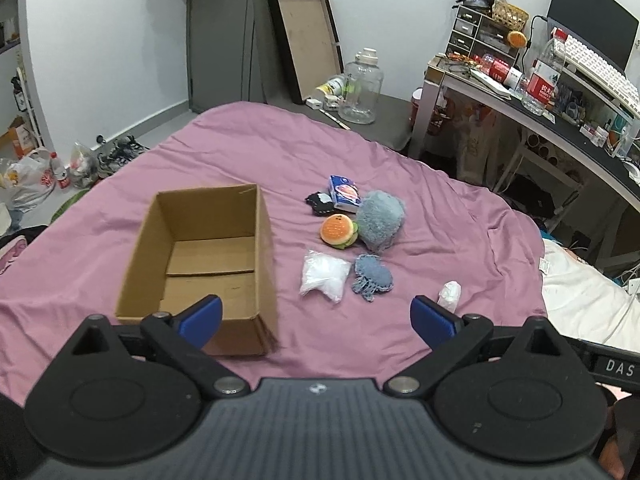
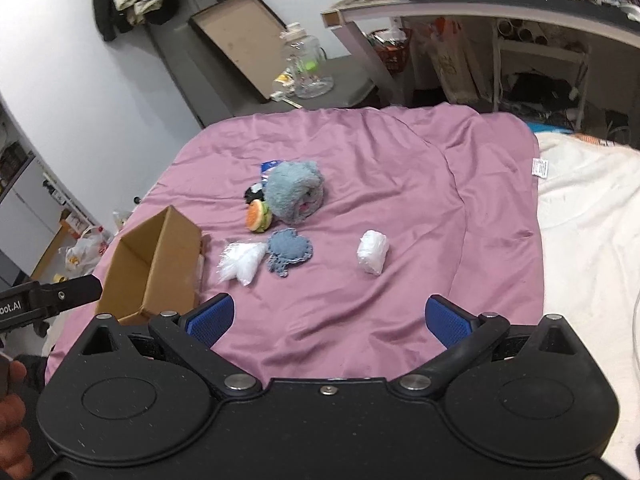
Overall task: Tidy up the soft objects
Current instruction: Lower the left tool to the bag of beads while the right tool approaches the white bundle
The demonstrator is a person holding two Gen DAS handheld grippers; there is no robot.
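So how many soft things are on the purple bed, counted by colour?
Blue: 3, fluffy blue plush, blue knitted pad, blue tissue pack
White: 2, clear bag of white stuffing, white wad
Orange: 1, burger toy
Black: 1, black plush
Total: 7

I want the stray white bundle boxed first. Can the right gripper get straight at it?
Probably yes: the right gripper is open, and the white bundle lies alone on the pink sheet ahead, nothing between.
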